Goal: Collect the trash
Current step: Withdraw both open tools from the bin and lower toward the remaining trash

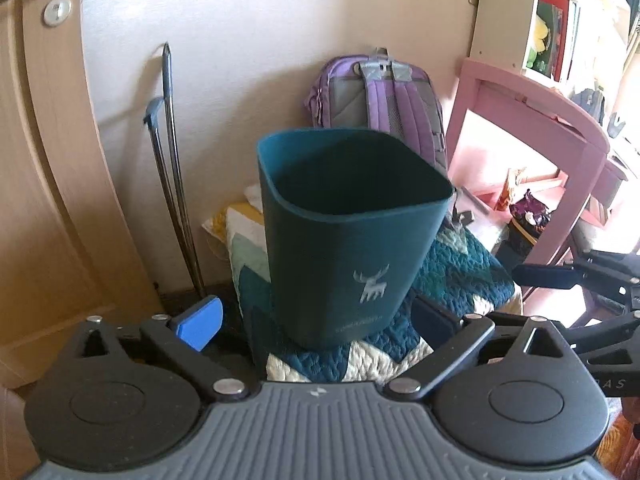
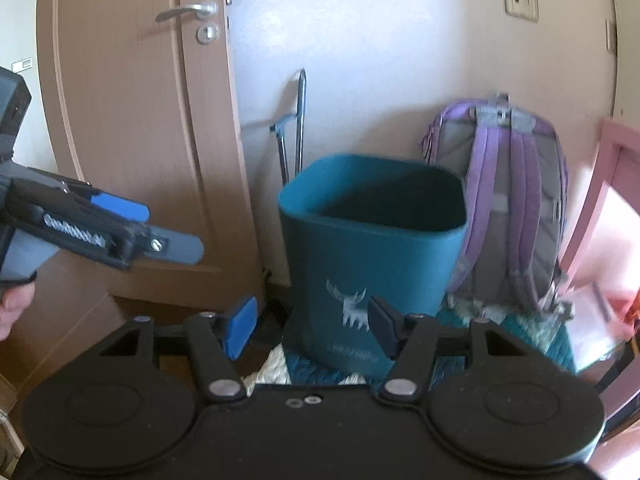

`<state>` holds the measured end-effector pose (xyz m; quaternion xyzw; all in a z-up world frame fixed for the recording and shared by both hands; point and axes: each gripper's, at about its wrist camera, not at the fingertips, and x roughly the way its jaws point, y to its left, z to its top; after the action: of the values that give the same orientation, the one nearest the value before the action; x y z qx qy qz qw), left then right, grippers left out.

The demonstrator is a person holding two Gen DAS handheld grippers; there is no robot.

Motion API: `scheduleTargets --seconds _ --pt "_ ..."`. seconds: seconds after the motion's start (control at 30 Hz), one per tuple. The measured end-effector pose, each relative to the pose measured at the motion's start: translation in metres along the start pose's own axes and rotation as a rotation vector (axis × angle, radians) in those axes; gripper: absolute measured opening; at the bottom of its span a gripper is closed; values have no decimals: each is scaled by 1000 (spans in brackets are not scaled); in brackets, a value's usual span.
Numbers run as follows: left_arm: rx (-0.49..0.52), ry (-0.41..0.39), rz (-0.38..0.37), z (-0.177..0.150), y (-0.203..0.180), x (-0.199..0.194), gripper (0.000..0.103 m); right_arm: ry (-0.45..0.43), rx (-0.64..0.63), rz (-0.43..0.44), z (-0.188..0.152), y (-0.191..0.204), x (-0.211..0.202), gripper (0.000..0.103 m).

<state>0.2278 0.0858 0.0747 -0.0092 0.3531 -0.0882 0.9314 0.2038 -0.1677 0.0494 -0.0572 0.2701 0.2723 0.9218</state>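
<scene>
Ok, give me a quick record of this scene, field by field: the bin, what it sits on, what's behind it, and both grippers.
bin: teal bin, upright, open top, pale deer print on its front; inside too dark to tell
support: quilted blanket
behind bin: purple backpack against the wall
left of bin: metal poles leaning on the wall
left gripper: open, nothing between the pads
right gripper: open, nothing held
trash in view: none clearly identifiable
</scene>
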Motion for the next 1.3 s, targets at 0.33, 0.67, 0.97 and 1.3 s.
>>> scheduleTargets --seconds 0.33,0.67,0.97,1.3 --pt "-59 74 58 -96 62 51 102 186 65 -11 -105 1 61 62" --pt "-67 202 102 -185 111 146 102 378 127 -30 -199 -8 159 62" --pt "-69 421 128 -283 141 250 102 596 195 -50 -284 -20 242 61" --pt "27 601 11 -373 125 321 101 850 232 -75 -369 -36 310 61"
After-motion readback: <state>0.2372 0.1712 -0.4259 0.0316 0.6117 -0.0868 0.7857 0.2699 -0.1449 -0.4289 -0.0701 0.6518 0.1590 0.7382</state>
